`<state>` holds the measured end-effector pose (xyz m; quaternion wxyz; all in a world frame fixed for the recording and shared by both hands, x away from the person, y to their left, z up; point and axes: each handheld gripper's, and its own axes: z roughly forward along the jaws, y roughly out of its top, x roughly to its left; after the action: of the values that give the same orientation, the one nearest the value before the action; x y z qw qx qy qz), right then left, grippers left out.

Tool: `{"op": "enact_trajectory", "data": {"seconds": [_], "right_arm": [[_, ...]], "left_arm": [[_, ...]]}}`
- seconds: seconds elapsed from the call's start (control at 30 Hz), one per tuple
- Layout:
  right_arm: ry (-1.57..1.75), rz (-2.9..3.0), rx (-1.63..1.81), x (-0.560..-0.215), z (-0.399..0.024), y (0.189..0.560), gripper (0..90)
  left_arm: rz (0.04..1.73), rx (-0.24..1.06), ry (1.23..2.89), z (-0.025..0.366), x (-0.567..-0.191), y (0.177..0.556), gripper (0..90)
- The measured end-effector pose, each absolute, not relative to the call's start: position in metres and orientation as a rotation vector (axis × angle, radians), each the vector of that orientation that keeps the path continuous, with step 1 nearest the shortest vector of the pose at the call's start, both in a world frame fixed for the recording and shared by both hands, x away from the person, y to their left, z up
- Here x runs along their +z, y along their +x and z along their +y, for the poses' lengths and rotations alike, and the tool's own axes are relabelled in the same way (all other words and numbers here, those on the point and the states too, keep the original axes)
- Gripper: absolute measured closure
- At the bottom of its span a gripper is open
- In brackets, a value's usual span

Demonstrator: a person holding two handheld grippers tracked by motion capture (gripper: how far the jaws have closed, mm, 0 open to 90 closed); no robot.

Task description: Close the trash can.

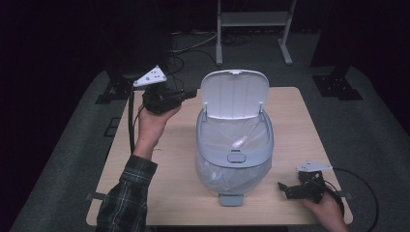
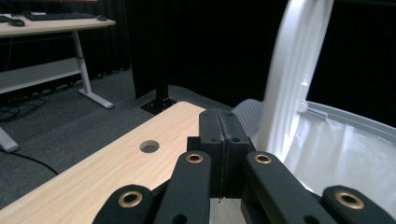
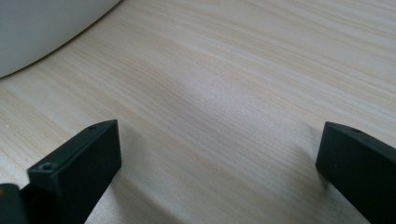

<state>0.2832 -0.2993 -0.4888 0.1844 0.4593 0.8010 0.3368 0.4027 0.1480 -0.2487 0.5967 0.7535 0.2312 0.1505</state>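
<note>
Two claws sat idle: your left claw [image 1: 186,94] was clamped empty beside the bin [image 1: 234,153] mid-desk [image 1: 145,193], lid [image 1: 234,93] raised, scrap [image 1: 240,142] inside; right claw [image 1: 289,190] gaped. Closing looked left.

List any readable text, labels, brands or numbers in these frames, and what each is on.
None readable.
Bin: no label or brand legible on its lid or its front button.
Left gripper, shut: its grey plate has dark dots, no characters.
Right gripper, open: its plate bears no legible marks.
Table: plain wood grain.
Far desk: items on it are too small to read.
</note>
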Motion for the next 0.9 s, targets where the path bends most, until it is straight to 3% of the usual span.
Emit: {"op": "enact_trajectory", "data": {"seconds": [0.27,0.9], "right_arm": [[1.295,2.258,0.95,-0.489,-0.299,0.283,0.0],[1.294,2.258,0.95,-0.489,-0.299,0.283,0.0]], "left_arm": [[0.5,0.319,1.728,0.133,-0.238,0.411,89.9],[0.382,0.232,1.716,0.135,-0.231,0.387,89.9]]}}
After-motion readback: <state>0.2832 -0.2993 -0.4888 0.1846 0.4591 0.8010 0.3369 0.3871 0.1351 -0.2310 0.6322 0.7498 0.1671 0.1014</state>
